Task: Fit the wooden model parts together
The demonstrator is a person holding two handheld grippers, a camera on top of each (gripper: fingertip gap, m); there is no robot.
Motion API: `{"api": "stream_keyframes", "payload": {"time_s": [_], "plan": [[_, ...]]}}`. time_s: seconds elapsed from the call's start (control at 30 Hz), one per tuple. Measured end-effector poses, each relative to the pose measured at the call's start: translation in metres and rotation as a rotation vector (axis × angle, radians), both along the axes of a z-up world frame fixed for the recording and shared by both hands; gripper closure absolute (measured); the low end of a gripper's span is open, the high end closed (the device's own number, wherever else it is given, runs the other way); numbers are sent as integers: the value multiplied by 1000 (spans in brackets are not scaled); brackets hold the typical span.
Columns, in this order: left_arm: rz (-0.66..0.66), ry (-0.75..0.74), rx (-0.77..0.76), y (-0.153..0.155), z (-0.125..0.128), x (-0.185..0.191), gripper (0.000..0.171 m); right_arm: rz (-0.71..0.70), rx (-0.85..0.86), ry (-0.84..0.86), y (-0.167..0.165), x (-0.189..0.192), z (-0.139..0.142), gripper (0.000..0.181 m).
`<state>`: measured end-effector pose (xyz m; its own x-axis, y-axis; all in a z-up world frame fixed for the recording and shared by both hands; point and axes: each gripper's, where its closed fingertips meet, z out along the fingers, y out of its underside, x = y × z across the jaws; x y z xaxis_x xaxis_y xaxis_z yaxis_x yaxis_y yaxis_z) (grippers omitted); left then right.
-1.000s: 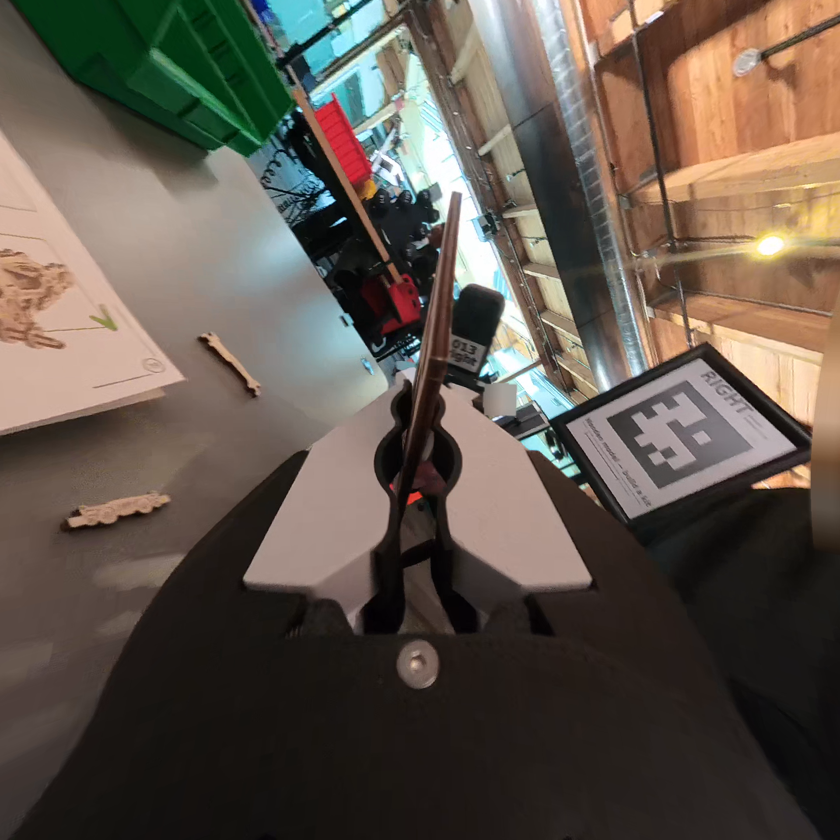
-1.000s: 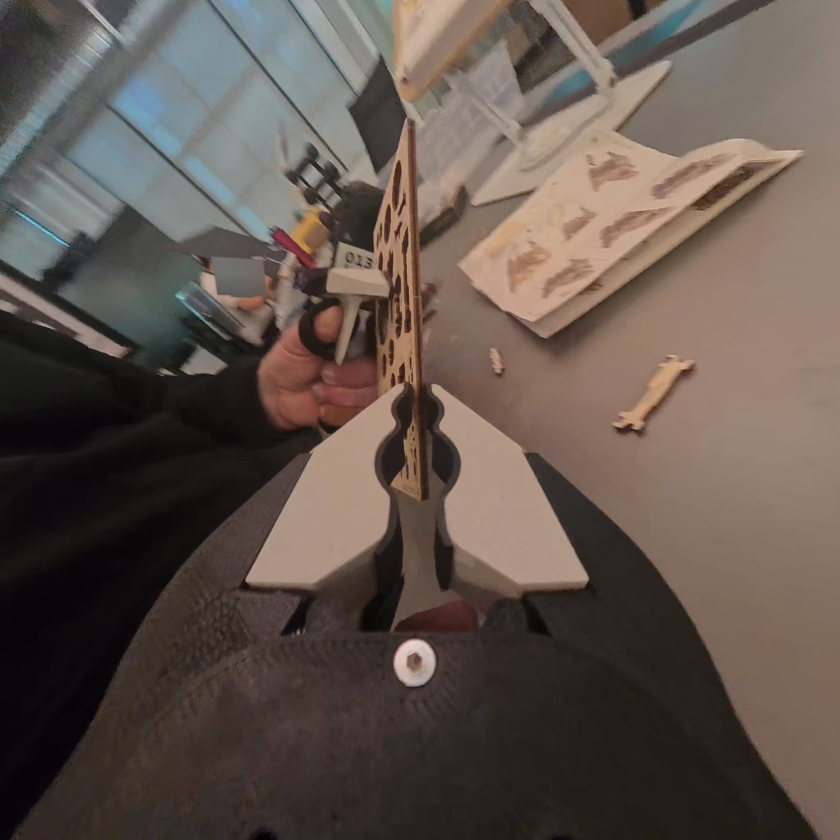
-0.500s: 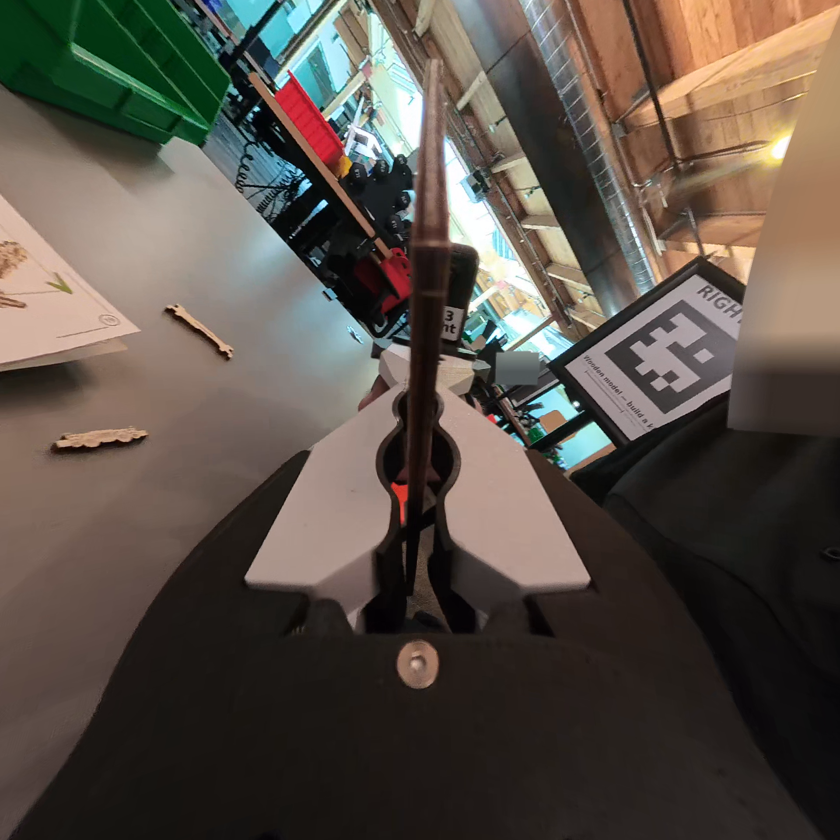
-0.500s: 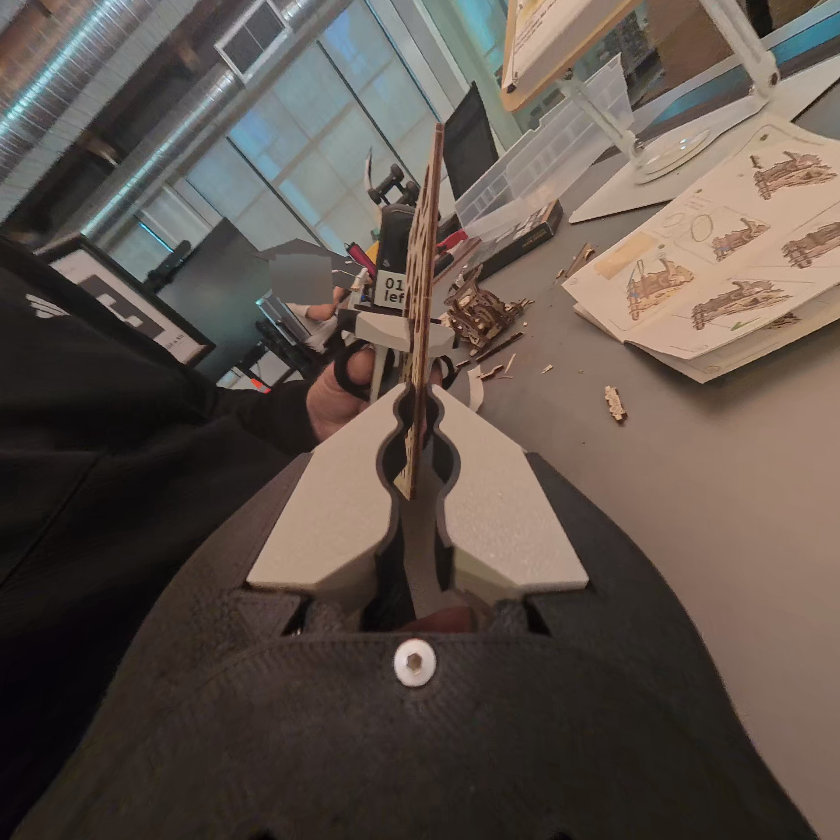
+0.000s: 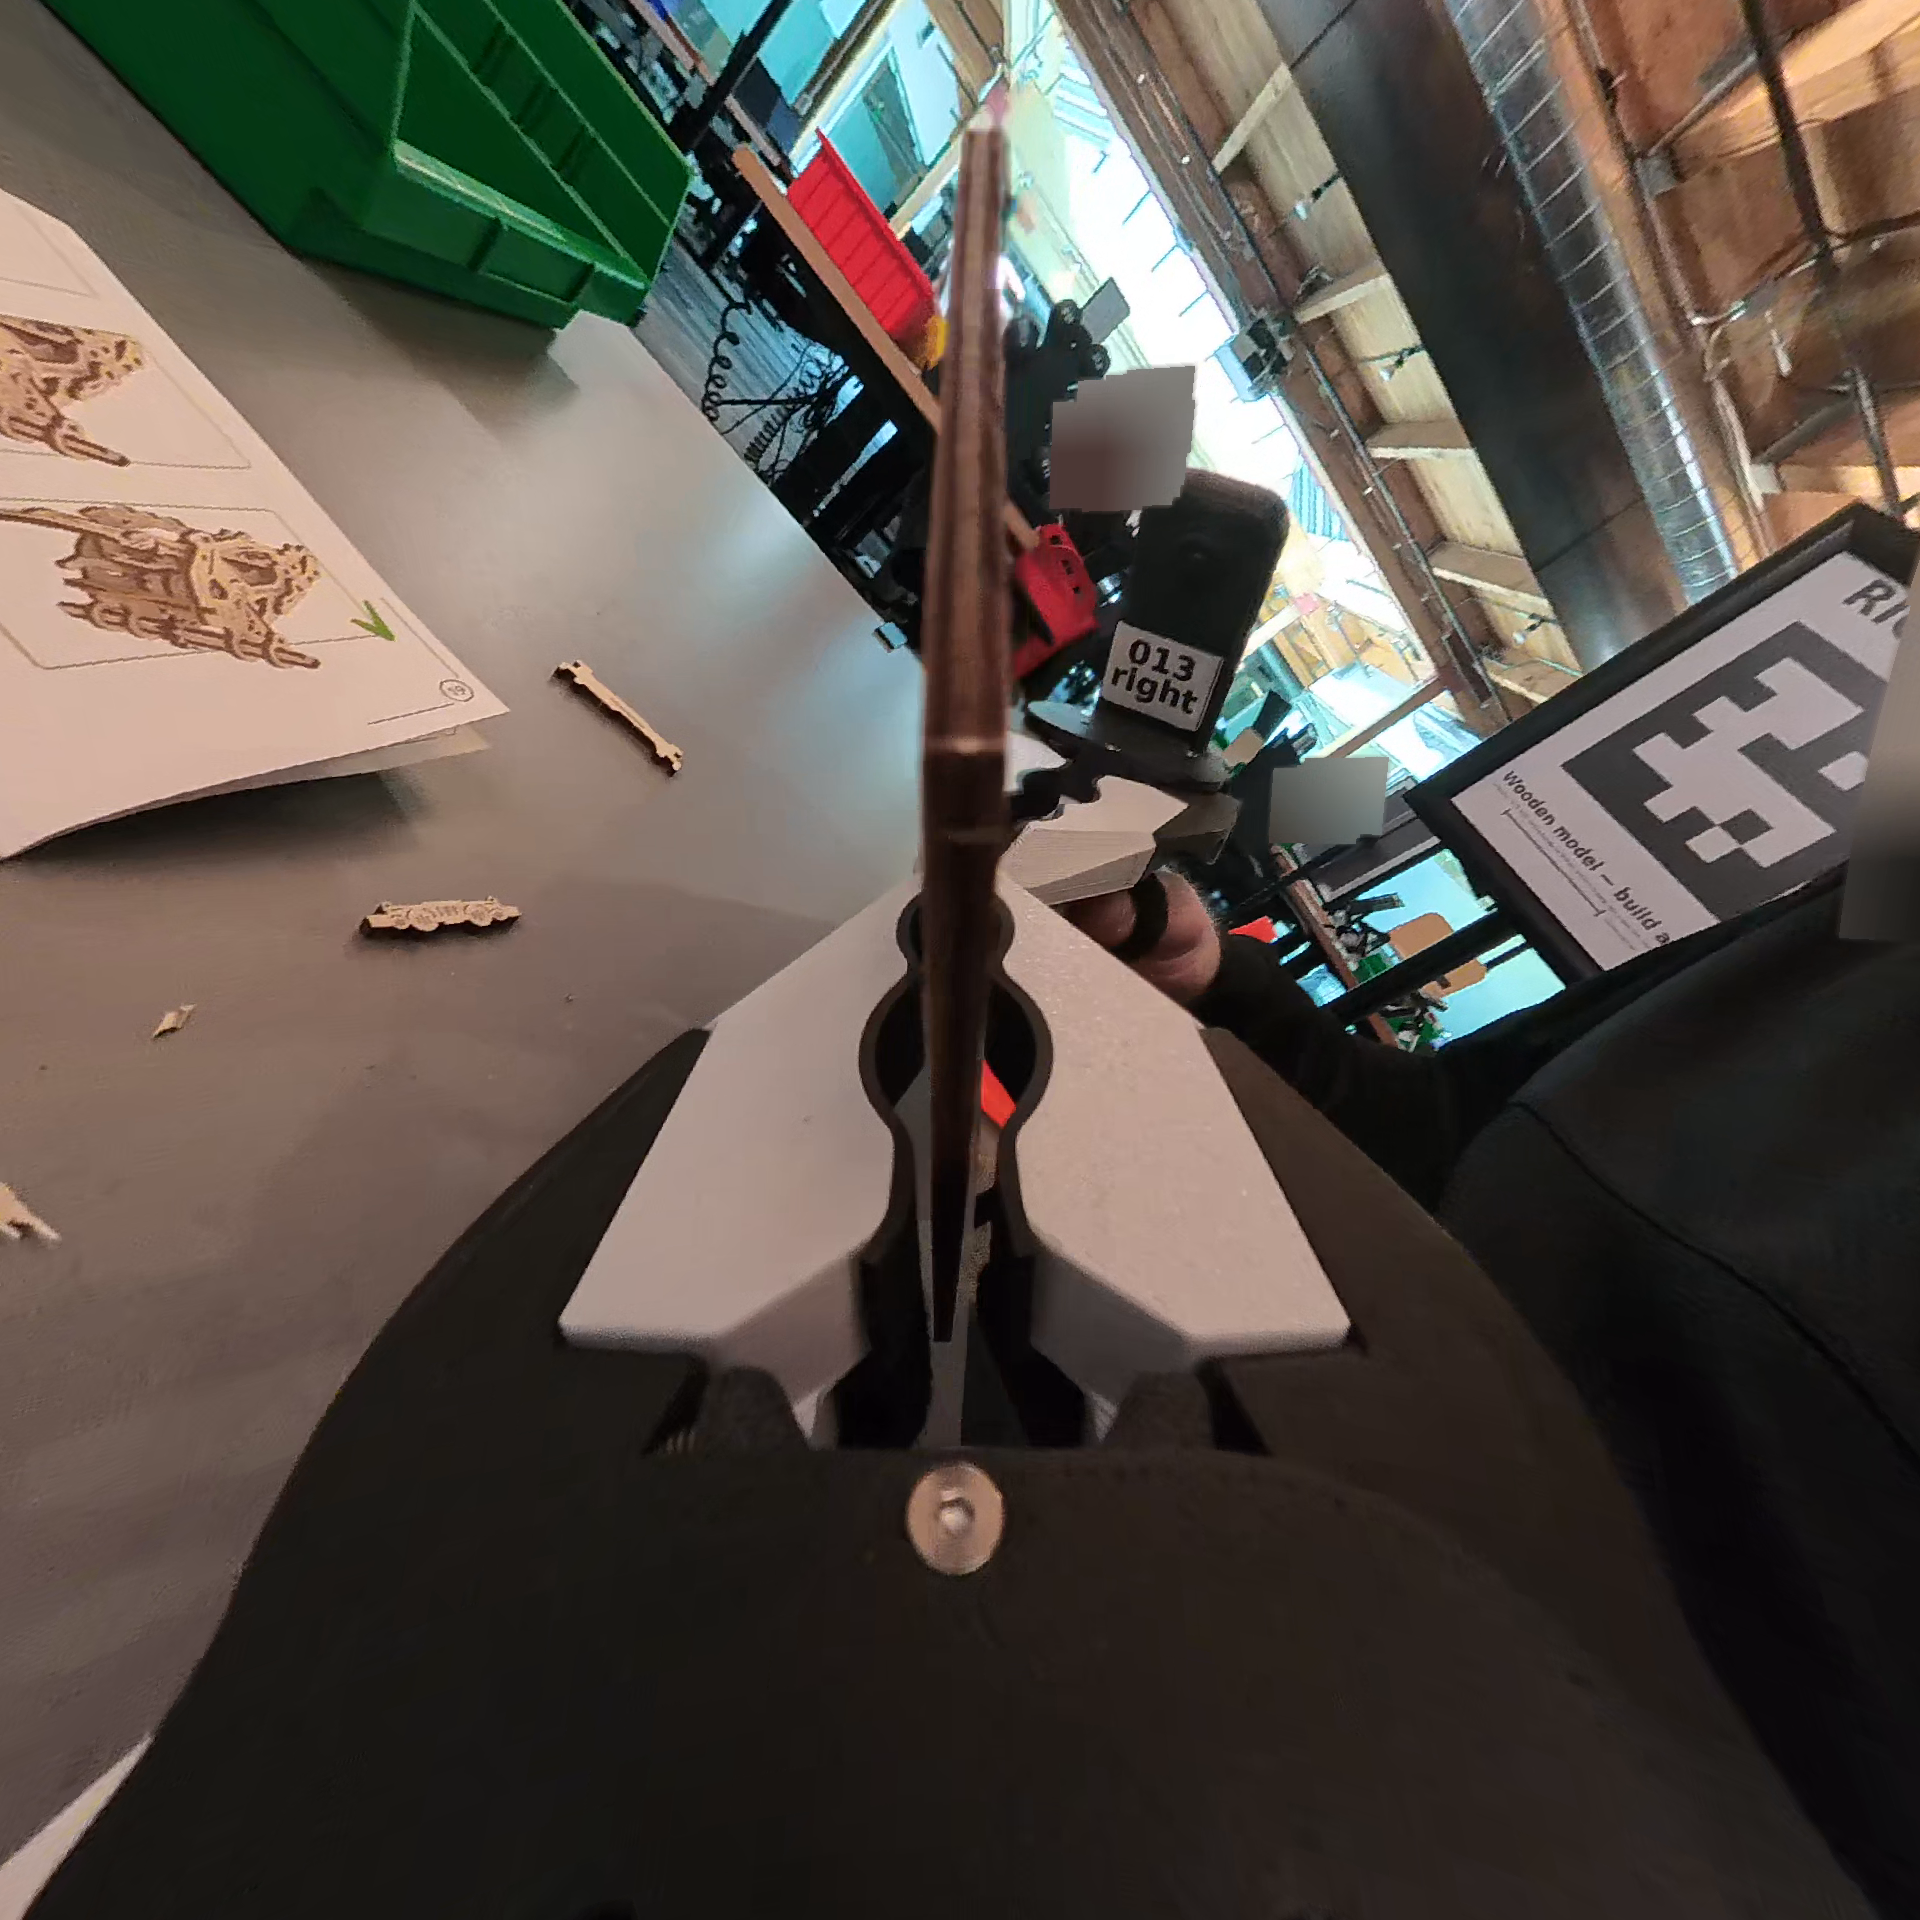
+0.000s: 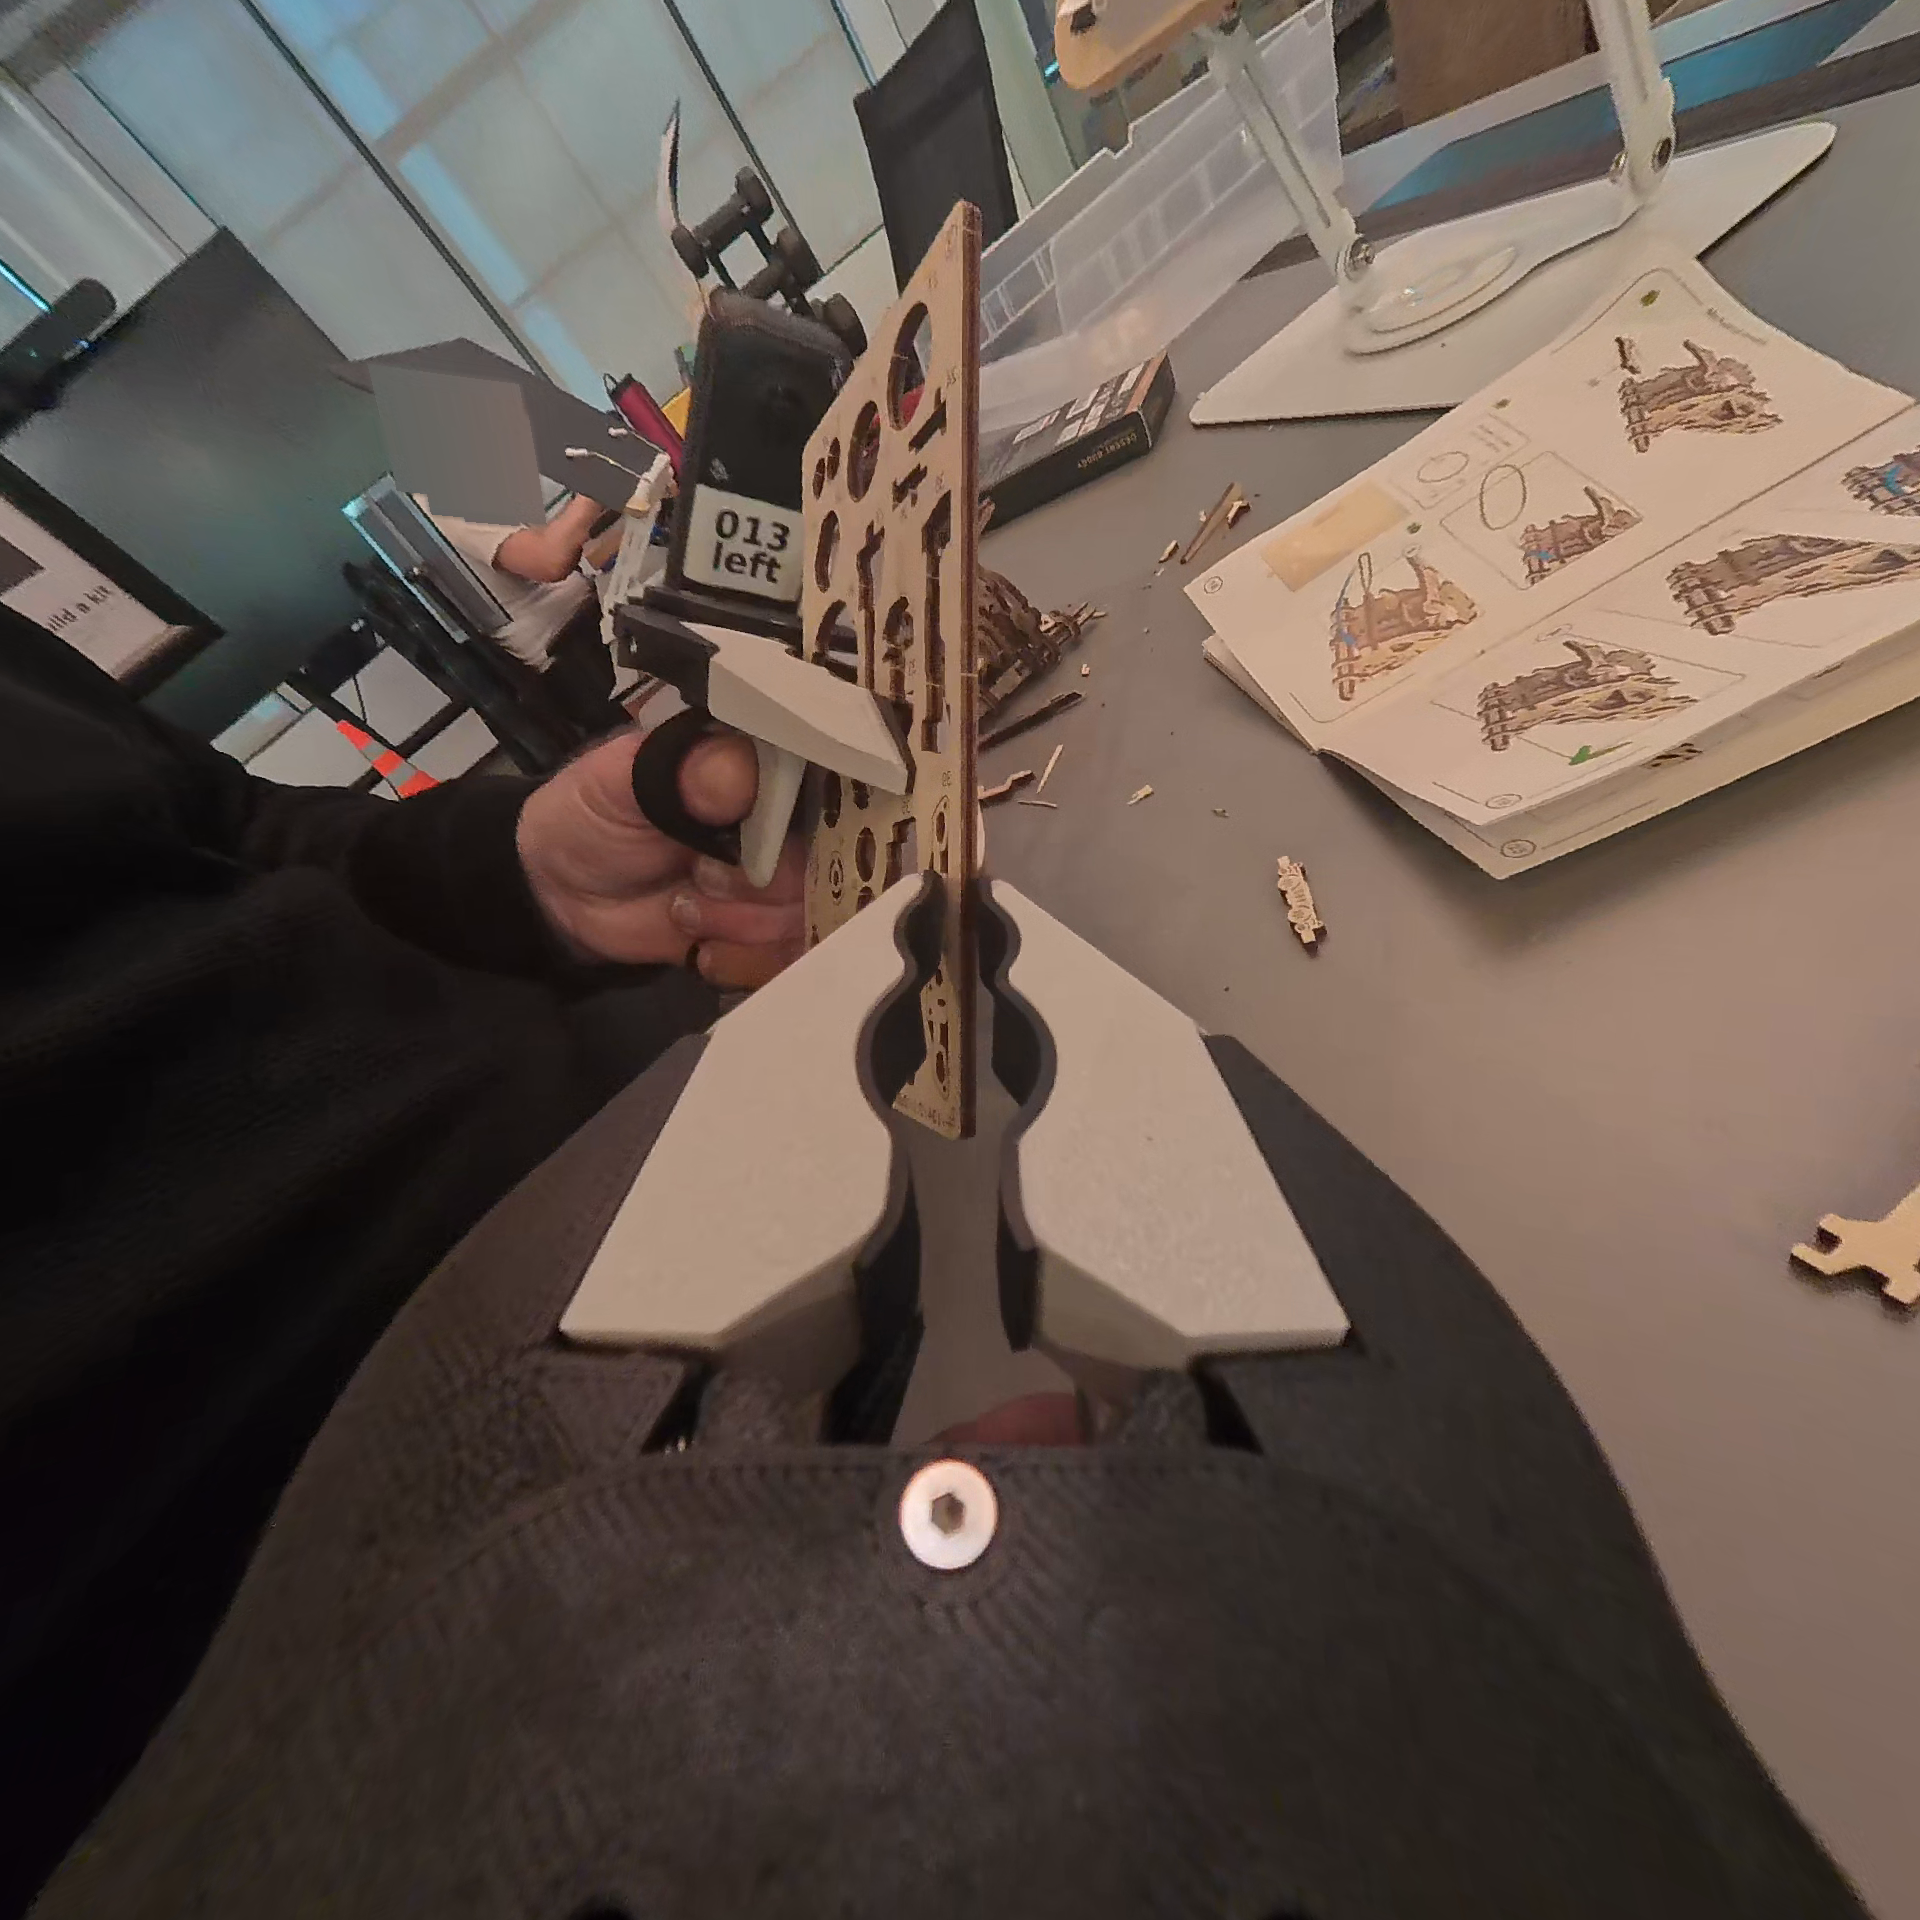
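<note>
Above the grey table (image 6: 1558, 1039), I'm clamping the wooden parts sheet (image 6: 914, 582) edge-on with both left gripper (image 5: 956, 935) and right gripper (image 6: 956, 904); thin, light, probably snap-prone, so gripping solid borders.

The left gripper (image 5: 956, 914) is clamped on a thin wooden sheet (image 5: 966, 520), seen edge-on and rising upright from between its pale fingers (image 5: 769, 1122). Just right of the sheet, the right gripper (image 5: 1049, 821) grips the same sheet from the side. Left of the sheet, on the grey table (image 5: 582, 499), lie an open instruction booklet (image 5: 187, 582) and two small wooden pieces (image 5: 618, 715) (image 5: 438, 916). A green bin (image 5: 416, 145) stands beyond the booklet.
</note>
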<state>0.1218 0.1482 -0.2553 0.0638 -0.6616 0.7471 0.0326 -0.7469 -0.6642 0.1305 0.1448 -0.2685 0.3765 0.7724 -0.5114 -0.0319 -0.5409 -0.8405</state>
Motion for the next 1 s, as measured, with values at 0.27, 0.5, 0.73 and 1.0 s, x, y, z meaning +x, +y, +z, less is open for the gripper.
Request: {"api": "stream_keyframes", "payload": {"time_s": [0.27, 0.5, 0.73, 1.0], "plan": [[0, 47, 19, -1, -7, -4, 171, 15, 37, -69, -1, -4, -8, 177], [5, 52, 23, -1, -8, -5, 171, 10, 41, -78, -1, -5, -9, 177], [-6, 33, 17, -4, -8, -3, 170, 49, 19, -50, -7, -8, -7, 169], [-53, -3, 70, -10, 6, -1, 157, 123, 45, -78, -19, 2, 3, 179]]}}
